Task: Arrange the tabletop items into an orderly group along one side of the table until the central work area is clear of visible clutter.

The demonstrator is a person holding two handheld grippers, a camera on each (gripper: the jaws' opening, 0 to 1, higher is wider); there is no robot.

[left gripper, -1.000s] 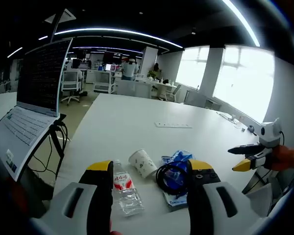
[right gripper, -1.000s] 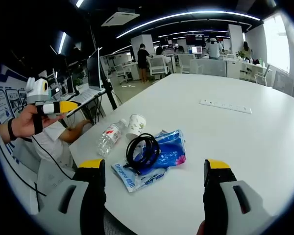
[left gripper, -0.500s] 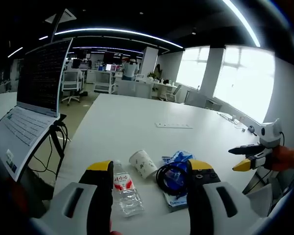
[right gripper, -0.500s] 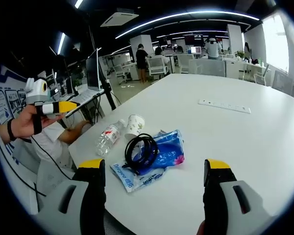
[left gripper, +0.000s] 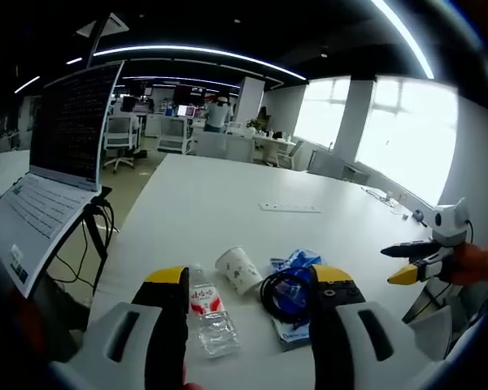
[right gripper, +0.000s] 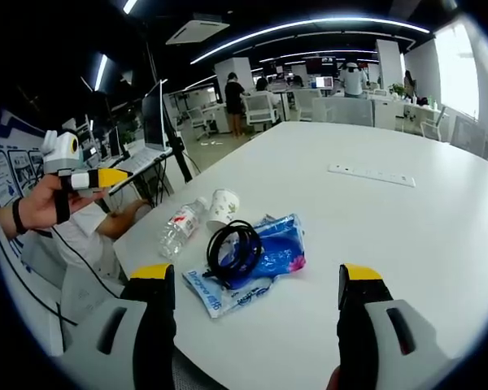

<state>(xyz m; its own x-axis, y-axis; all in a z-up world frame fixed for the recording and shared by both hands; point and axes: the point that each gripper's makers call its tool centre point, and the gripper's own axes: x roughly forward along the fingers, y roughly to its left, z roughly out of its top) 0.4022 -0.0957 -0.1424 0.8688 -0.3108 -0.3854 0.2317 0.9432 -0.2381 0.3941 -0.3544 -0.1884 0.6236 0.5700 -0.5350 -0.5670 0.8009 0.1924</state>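
Both hand-held grippers, left and right, hang released; ahead, the light, crushable paper cup wants a gentle mid-wall grip.

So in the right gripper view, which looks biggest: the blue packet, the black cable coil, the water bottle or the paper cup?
1. Blue packet
2. Black cable coil, lying on it
3. Water bottle, though it lies farther off, so 2 and 3 are close
4. Paper cup

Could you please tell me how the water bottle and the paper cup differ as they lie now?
The bottle is clear with a red label; the cup is white and opaque. The bottle is long and slim; the cup is short and tapered. Both lie on their sides near the table edge.
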